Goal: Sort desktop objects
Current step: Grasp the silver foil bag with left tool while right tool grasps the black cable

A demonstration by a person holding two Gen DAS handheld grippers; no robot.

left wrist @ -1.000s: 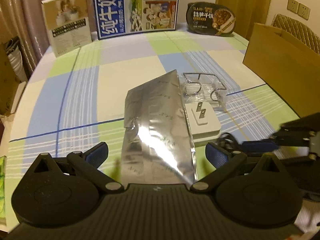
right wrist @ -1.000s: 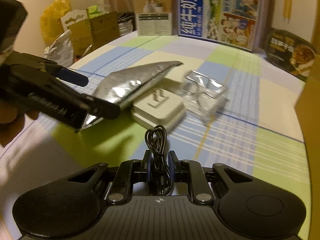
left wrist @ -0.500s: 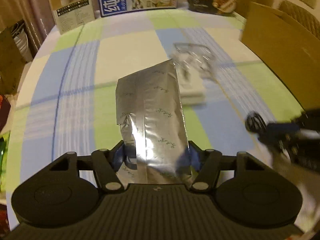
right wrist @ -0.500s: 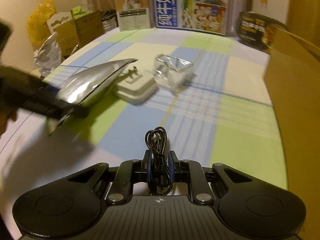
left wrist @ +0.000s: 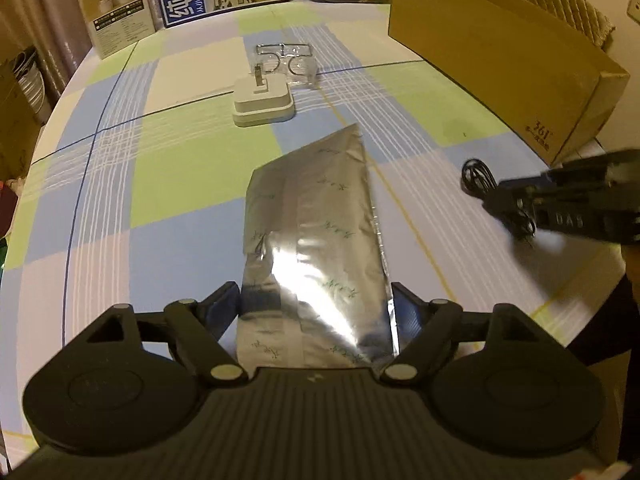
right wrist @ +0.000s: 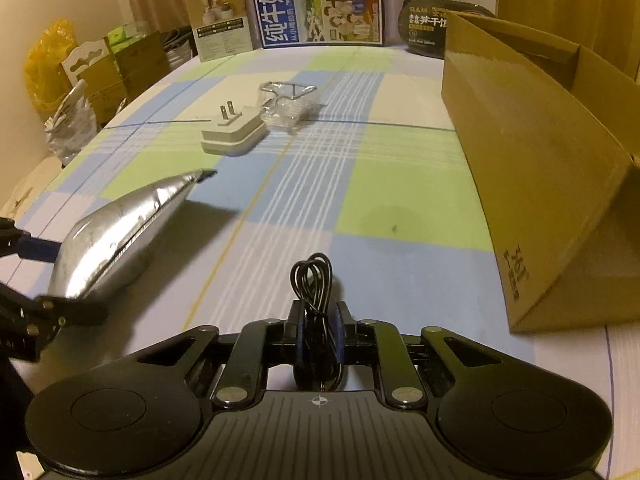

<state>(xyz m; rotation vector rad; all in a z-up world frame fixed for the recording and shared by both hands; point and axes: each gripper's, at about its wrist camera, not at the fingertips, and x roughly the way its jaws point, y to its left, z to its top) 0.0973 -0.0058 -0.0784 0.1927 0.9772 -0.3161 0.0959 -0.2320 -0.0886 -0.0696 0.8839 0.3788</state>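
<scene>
My left gripper (left wrist: 316,308) is shut on a silver foil pouch (left wrist: 316,232) and holds it above the checked tablecloth; the pouch also shows at the left of the right wrist view (right wrist: 120,232). My right gripper (right wrist: 320,328) is shut on a coiled black cable (right wrist: 312,280), which shows in the left wrist view (left wrist: 478,174) near the cardboard box. A white plug adapter (left wrist: 264,100) lies prongs up mid-table, with a clear plastic tray (left wrist: 288,64) just behind it.
An open cardboard box (right wrist: 540,152) stands along the table's right side. A blue milk carton box (right wrist: 316,4), a small white box (right wrist: 220,20) and a black food bowl (right wrist: 428,28) stand at the far edge. Bags and boxes sit off the table's left.
My left gripper closed on the foil pouch, lifted it and drew back from the adapter. My right gripper pulled back toward the near right with the cable.
</scene>
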